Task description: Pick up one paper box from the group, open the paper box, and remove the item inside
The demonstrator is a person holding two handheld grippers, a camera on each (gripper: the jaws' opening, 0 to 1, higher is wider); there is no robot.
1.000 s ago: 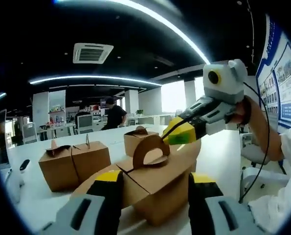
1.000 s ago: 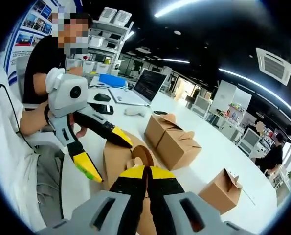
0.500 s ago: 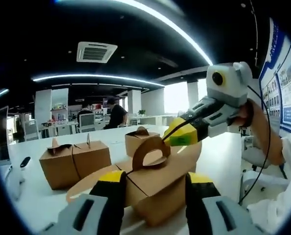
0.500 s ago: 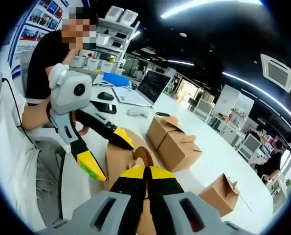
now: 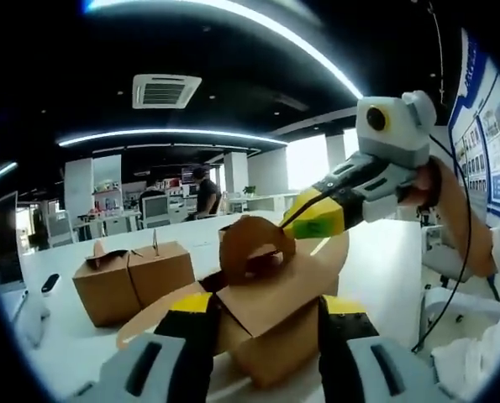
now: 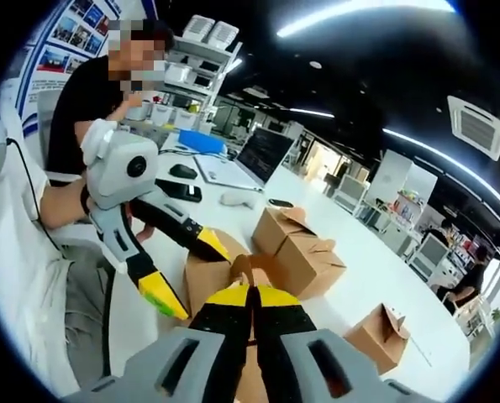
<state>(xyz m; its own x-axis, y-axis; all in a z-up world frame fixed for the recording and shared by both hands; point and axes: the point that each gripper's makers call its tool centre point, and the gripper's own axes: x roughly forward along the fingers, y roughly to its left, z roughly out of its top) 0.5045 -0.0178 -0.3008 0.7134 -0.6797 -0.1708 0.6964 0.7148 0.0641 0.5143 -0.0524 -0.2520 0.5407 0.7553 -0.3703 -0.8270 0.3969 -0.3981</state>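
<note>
The held paper box (image 5: pixel 275 327) sits between the left gripper (image 5: pixel 262 315)'s 2 yellow-tipped jaws, which grasp it by its sides just above the white table (image 5: pixel 376 260); its top flaps are spread and its arched handle flap (image 5: pixel 254 248) stands up at the middle; the right gripper (image 5: pixel 304 222) reaches in from the right of the box with jaws clenched on the edge of that handle flap. In the right gripper view the right gripper (image 6: pixel 250 298) shows jaws pressed together on the brown flap (image 6: pixel 243 270), with the left gripper (image 6: pixel 182 277) straddling the box (image 6: pixel 203 277) from the left. Behind the held box, 2 closed boxes (image 5: pixel 132 277) stand side by side, touching; 1 more box (image 6: pixel 382 334) stands well apart from the held box; a laptop (image 6: pixel 262 155) lies open far beyond it; whether anything lies inside the held box cannot be told.
</note>
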